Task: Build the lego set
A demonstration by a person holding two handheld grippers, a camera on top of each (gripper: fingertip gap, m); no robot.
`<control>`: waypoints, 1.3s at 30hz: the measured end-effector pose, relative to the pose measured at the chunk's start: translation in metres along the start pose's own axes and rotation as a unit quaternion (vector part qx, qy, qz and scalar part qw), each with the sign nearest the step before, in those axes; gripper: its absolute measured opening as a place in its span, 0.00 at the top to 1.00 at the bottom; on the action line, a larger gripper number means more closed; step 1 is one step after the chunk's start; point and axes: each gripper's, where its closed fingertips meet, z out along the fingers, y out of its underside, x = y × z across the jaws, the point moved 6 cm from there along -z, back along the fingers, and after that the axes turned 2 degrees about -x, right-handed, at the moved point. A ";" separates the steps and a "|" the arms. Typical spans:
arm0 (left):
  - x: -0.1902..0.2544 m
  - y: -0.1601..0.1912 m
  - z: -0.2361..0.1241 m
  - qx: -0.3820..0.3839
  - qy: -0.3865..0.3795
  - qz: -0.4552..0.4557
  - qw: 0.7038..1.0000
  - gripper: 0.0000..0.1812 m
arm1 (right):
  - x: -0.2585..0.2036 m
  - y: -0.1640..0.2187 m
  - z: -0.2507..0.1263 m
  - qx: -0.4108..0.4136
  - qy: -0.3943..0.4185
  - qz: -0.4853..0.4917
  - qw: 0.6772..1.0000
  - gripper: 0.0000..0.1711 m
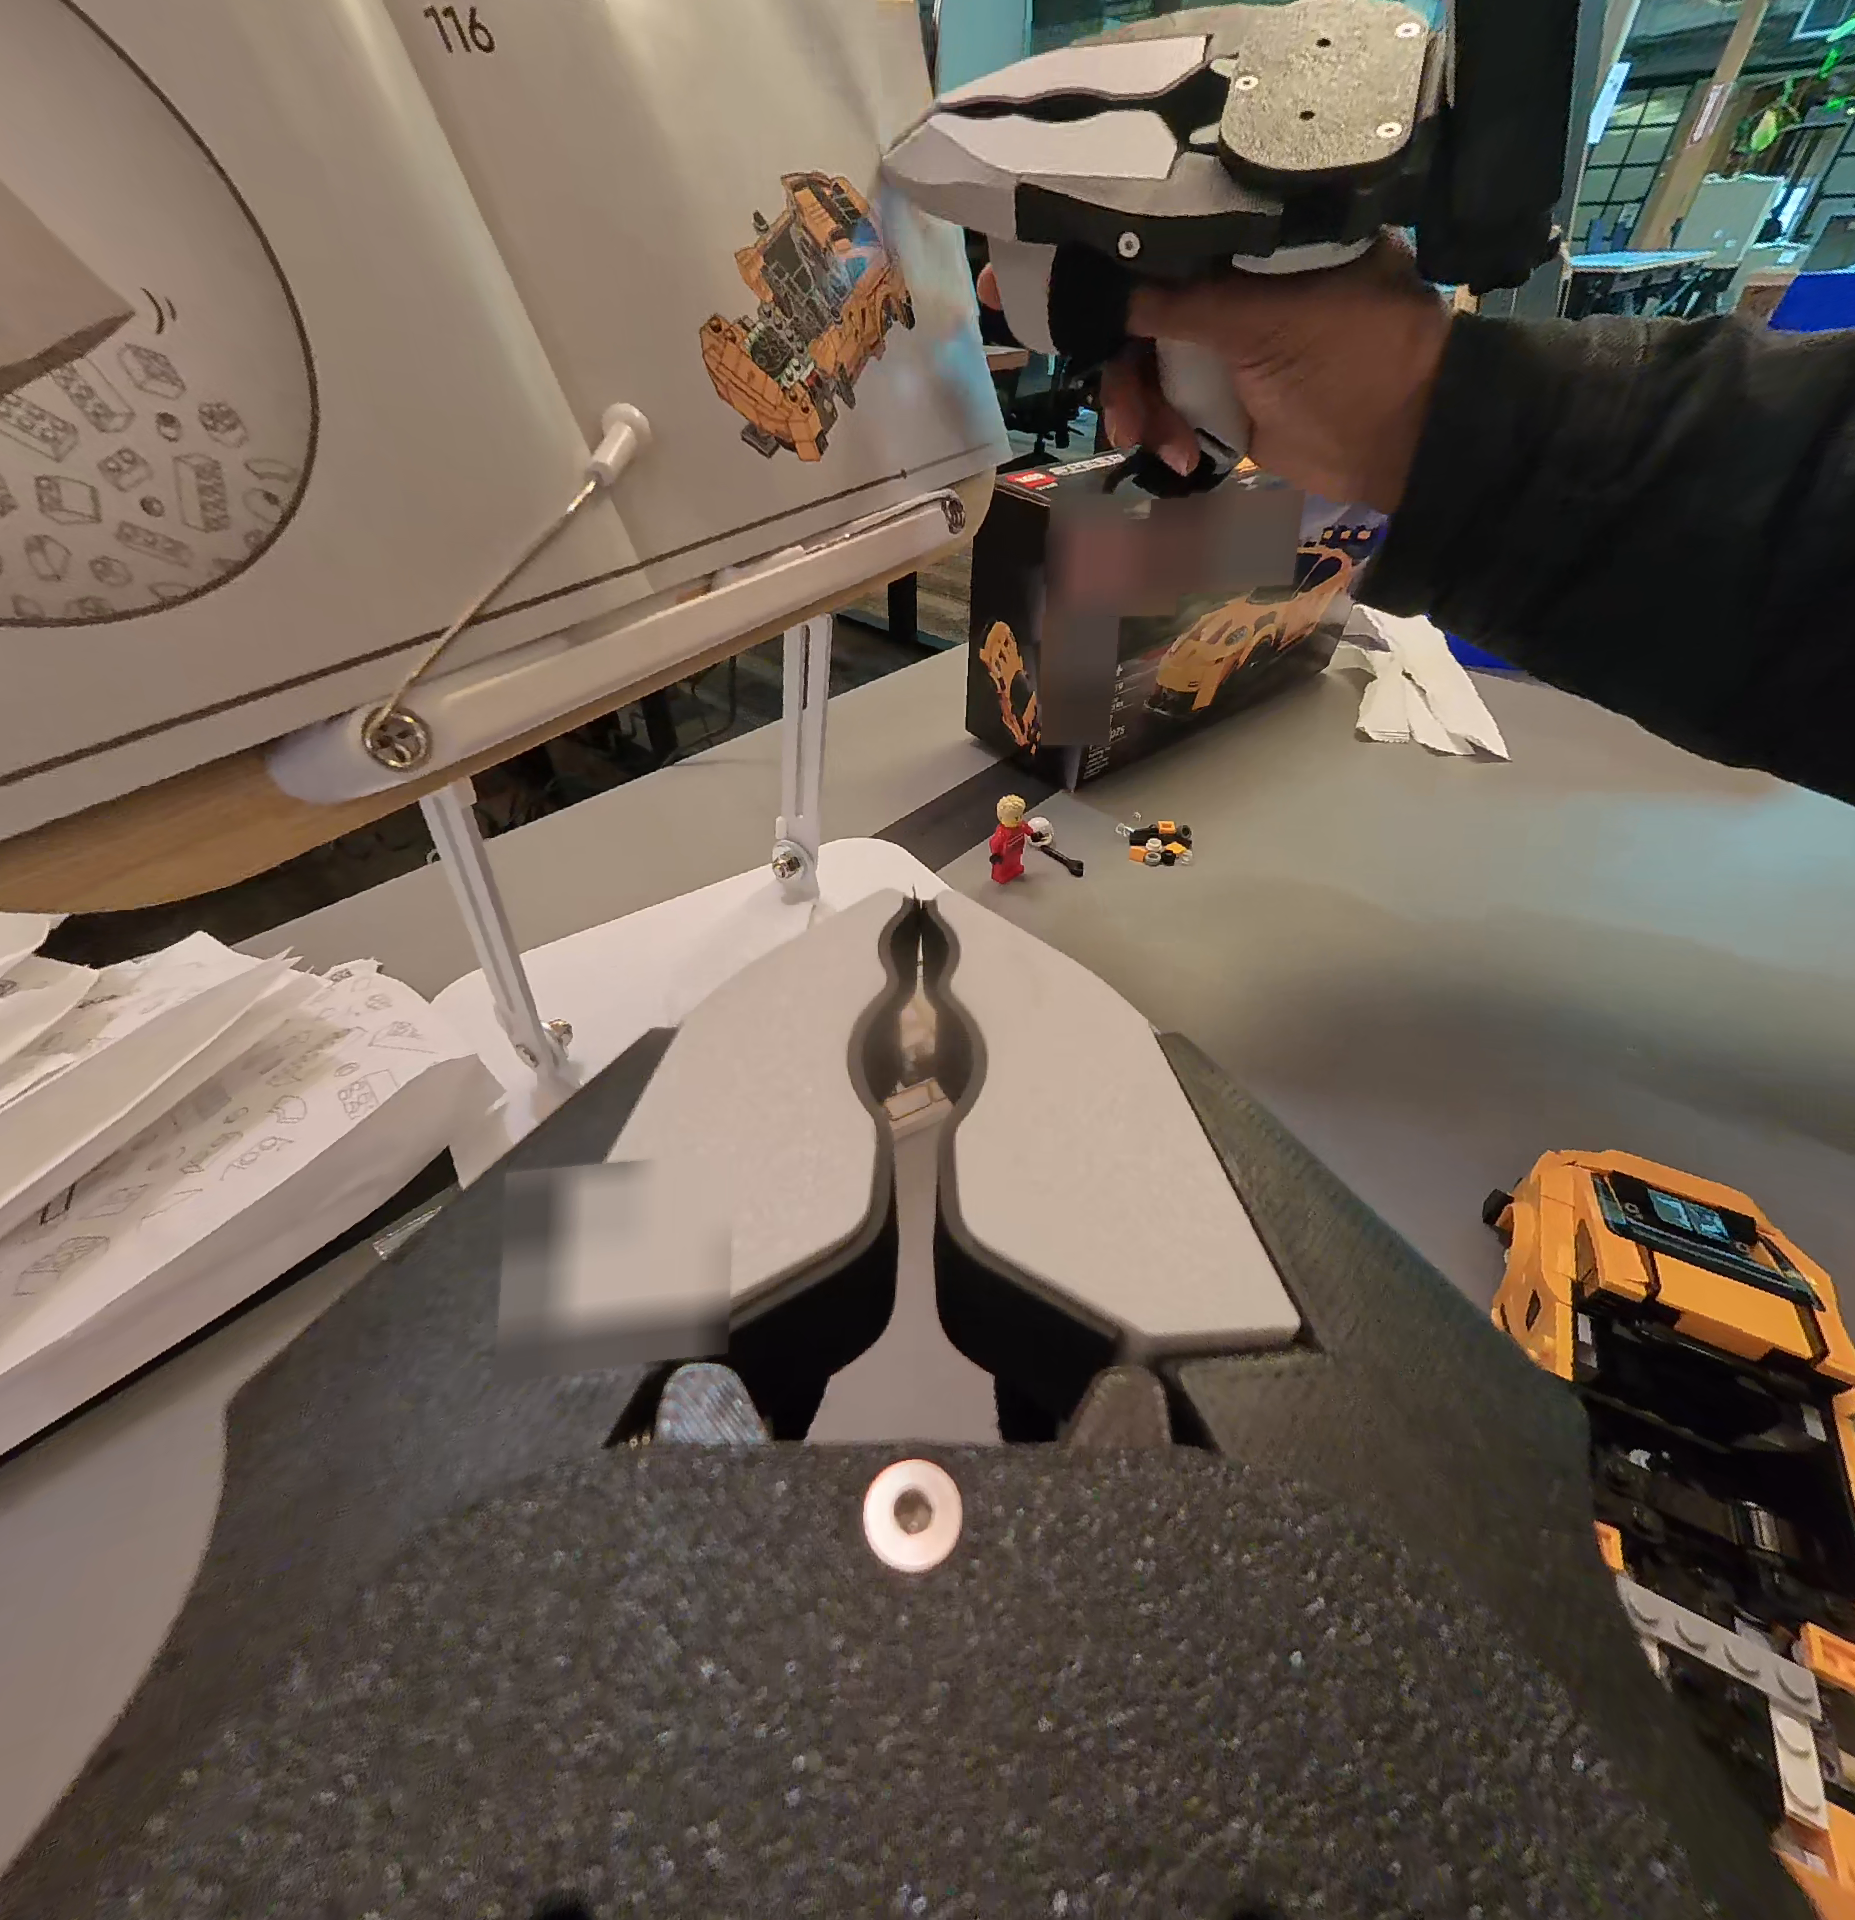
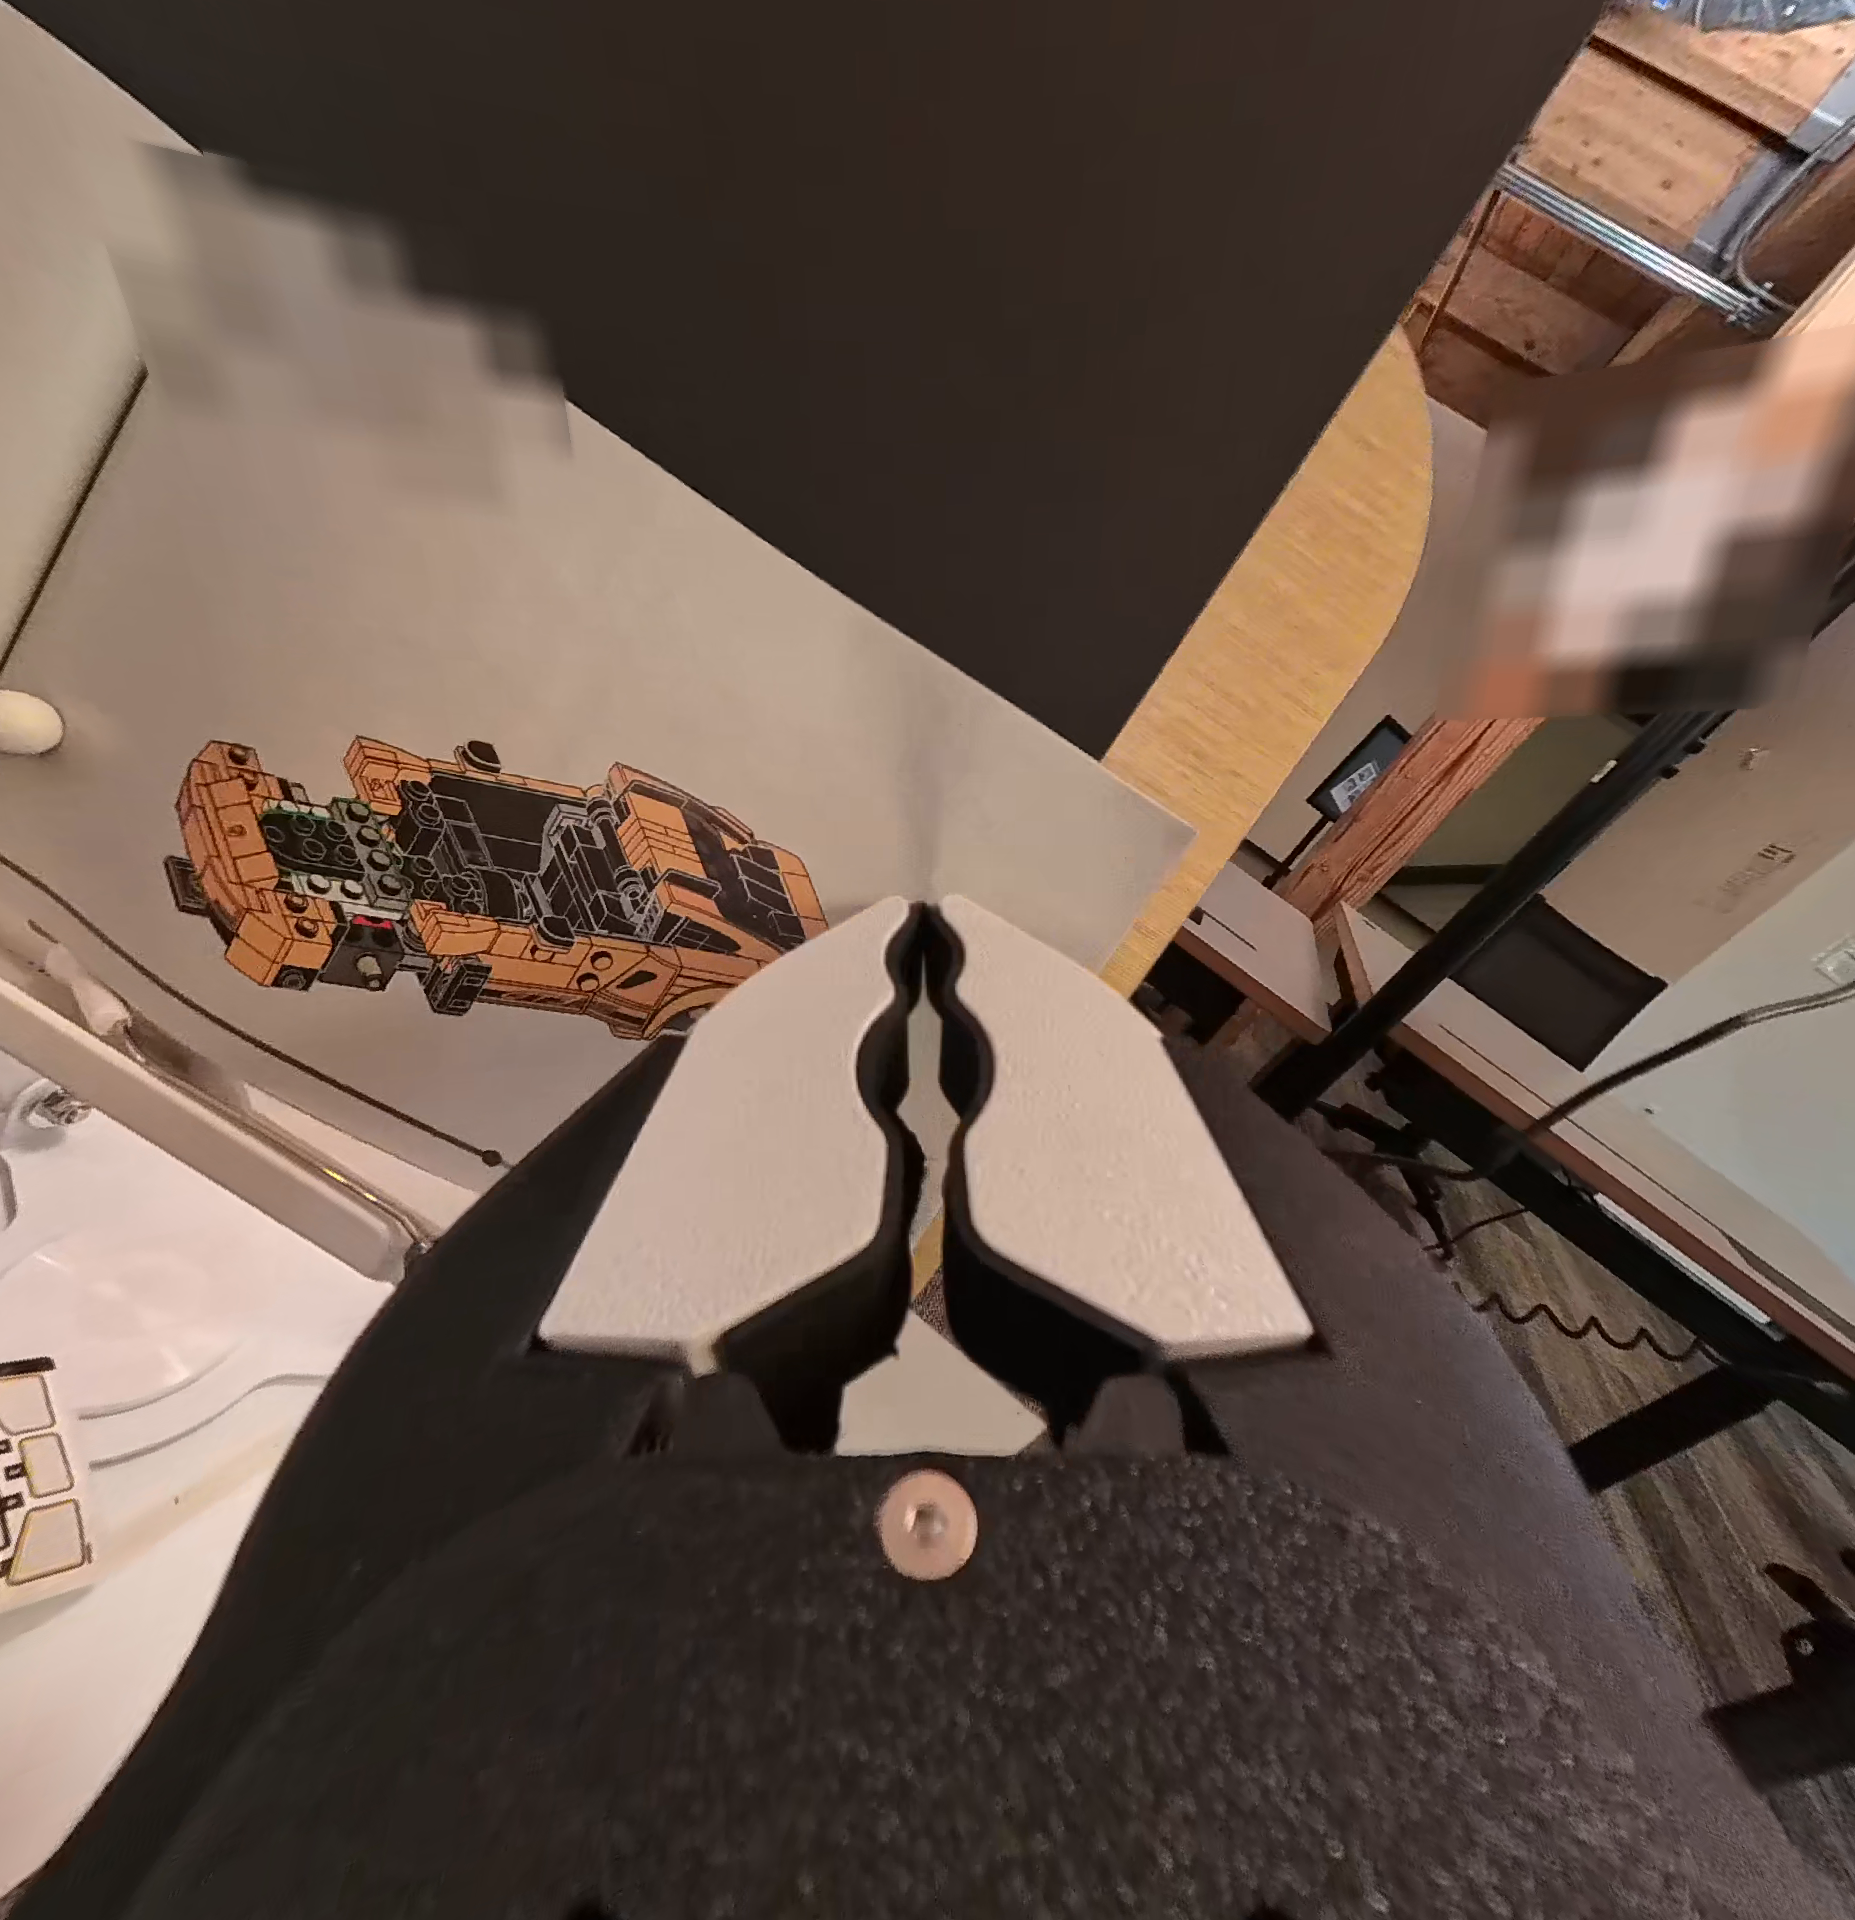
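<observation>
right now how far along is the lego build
Partly done: the orange car on the table has its body up, but its middle is open. In hand: the right gripper is shut on a page of the instruction booklet. The left gripper is shut, holding nothing visible. Left: loose parts and the minifigure remain apart.

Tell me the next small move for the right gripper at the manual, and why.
Probably peel the pinched page leftward across the booklet to turn it. The right gripper is shut on that page's outer edge, and the part-built orange car waits on the table, so a new step seems needed.
</observation>
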 end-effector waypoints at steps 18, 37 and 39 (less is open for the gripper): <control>0.002 0.003 0.001 -0.005 0.005 0.000 1.000 1.00 | 0.011 -0.007 0.005 0.003 -0.007 0.004 1.000 0.73; 0.014 -0.018 0.005 0.004 0.042 -0.017 0.999 0.91 | -0.027 -0.019 -0.055 0.095 0.074 -0.192 0.974 0.97; 0.022 -0.041 0.011 0.014 0.077 -0.039 0.996 0.87 | -0.036 -0.020 -0.061 0.104 0.059 -0.202 0.972 0.97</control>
